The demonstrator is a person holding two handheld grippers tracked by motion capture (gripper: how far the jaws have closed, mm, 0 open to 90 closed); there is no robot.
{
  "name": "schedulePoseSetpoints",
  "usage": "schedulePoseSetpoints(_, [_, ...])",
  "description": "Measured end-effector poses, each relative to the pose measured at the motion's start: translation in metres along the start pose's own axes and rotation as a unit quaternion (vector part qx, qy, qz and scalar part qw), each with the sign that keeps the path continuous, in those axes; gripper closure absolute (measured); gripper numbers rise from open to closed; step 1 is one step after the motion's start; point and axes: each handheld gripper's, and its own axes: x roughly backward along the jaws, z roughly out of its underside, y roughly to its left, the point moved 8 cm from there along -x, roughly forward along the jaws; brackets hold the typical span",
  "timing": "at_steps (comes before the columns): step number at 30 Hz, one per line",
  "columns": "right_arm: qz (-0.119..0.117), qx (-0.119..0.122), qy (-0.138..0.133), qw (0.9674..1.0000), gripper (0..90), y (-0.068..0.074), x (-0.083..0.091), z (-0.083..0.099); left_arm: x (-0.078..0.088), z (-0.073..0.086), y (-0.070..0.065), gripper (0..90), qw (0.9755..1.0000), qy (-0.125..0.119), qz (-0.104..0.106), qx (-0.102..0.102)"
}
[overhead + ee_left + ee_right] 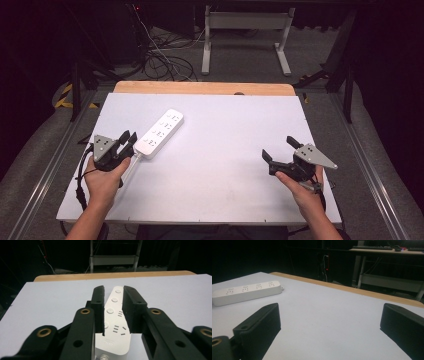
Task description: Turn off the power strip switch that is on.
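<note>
White plastic power strip (113, 322), lying diagonally on the tabletop's (225, 165) left half, is clamped at its cord end by the left hand-held gripper (113, 312); end-only grip, so pivoting or slipping could be caused when lifted.

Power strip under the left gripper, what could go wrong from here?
The left gripper straddles only the cord end of the power strip, so a lift could let the long free end swing or twist out. The strip's smooth white sides may slip between the pads. The right gripper stands open and apart, giving no support.
</note>
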Motion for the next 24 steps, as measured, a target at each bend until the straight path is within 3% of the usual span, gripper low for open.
schedulePoseSetpoints(7, [-0.003,-0.002,0.003,1.0,4.1,0.001,0.0,0.001,0.001,0.0,0.001,81.7,0.9999,0.011,0.005,0.001])
schedulePoseSetpoints(8, [-0.003,-0.001,0.003,1.0,4.2,0.001,0.0,0.001,0.0,0.0,0.001,83.8,0.9997,0.018,0.016,-0.001])
schedulePoseSetpoints(12, [-0.004,-0.003,0.003,1.0,4.5,0.001,0.001,0.001,-0.006,0.0,0.004,89.5,0.9994,0.03,0.009,-0.012])
schedulePoseSetpoints(19, [-0.008,0.0,0.003,1.0,4.6,0.003,-0.001,0.001,-0.023,0.006,0.007,90.0,0.9975,0.068,0.015,-0.013])
schedulePoseSetpoints(20, [-0.01,0.0,0.004,0.9999,4.5,0.004,-0.001,0.001,-0.024,0.007,0.006,90.0,0.9969,0.073,0.014,-0.026])
schedulePoseSetpoints(24, [-0.01,0.0,0.006,0.9999,4.5,0.004,-0.001,0.002,-0.028,0.007,0.006,90.0,0.9961,0.08,0.011,-0.035])
